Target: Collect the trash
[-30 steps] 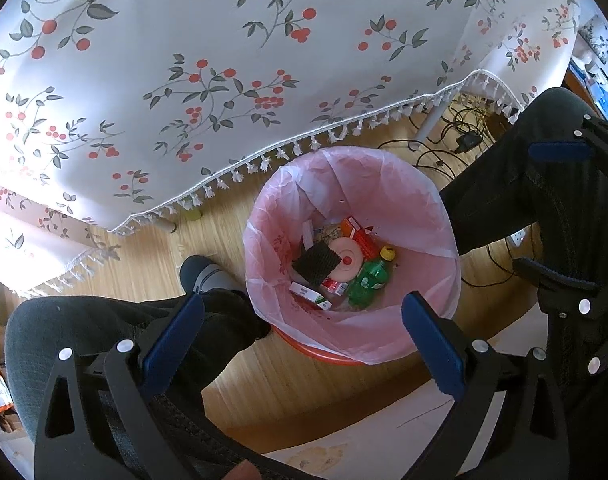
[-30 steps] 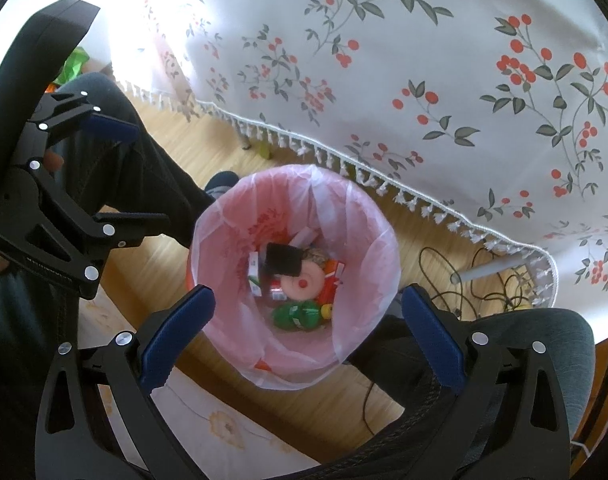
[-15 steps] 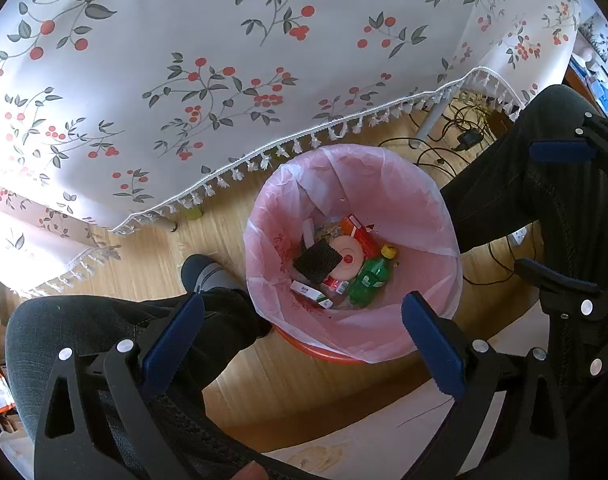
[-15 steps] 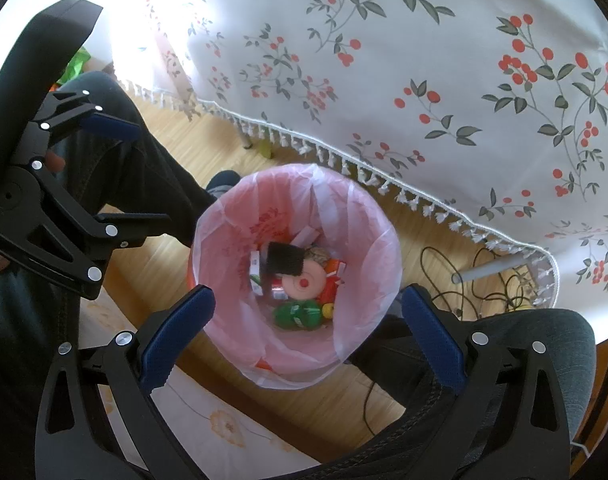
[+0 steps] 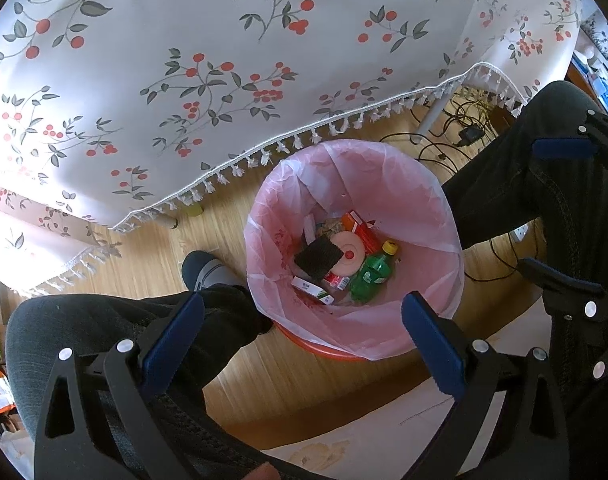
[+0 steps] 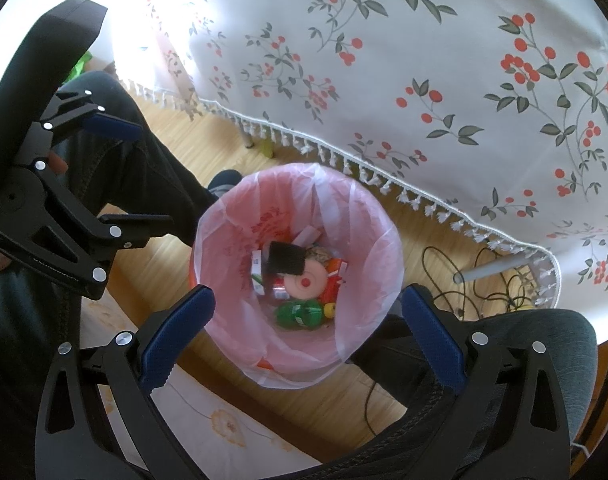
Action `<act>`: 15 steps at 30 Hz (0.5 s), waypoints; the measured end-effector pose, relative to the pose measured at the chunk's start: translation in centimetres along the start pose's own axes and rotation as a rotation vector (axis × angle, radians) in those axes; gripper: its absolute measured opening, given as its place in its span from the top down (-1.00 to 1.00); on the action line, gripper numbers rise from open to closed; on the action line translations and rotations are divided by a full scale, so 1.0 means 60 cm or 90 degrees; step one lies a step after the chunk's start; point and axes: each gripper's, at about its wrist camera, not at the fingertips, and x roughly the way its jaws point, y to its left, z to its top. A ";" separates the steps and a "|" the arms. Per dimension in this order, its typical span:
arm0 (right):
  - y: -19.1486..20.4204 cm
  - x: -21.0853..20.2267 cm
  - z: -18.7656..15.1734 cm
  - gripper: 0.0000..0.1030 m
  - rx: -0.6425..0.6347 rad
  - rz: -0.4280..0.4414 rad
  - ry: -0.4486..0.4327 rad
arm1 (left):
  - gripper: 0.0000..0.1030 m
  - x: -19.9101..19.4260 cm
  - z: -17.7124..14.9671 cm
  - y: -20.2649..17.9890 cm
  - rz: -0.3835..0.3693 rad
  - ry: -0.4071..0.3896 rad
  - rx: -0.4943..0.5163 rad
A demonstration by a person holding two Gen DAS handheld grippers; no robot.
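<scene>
Two claws hang above a trash bin (image 5: 423,208) lined with a pink bag, and both stand spread wide with nothing between their blue pads. The left claw (image 5: 304,332) frames the near rim of the bin from above; the right claw (image 6: 307,320) does the same from the other side. In the right wrist view the left claw (image 6: 116,176) shows again at the left edge, jaws apart, over a dark trouser leg (image 6: 152,168).

The bin stands on the wooden floor (image 5: 152,256), just beside the tasselled hem of a white tablecloth (image 5: 184,60) printed with red berries and grey-green leaves. The trash lies at the bottom of the bag: a dark square sponge (image 5: 317,257) resting on top of a pink round disc (image 5: 349,254), a green plastic bottle (image 5: 371,276) with a yellow cap beside them, a white and green carton (image 5: 311,290) toward the near side, an orange-red box (image 5: 359,230) toward the far side, and a red can partly hidden under the disc. A socked foot (image 5: 204,272) rests on the floor just left of the bin. Black cables (image 5: 455,136) trail on the floor beneath the cloth.
</scene>
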 end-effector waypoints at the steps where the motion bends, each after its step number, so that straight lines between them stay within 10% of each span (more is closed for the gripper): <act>1: 0.000 0.000 0.000 -0.88 0.000 0.000 0.000 | -0.90 0.000 0.000 -0.001 -0.002 0.001 0.002; 15: 0.009 0.003 -0.004 -0.88 -0.001 -0.001 0.002 | -0.90 0.000 0.001 -0.006 -0.044 0.012 0.007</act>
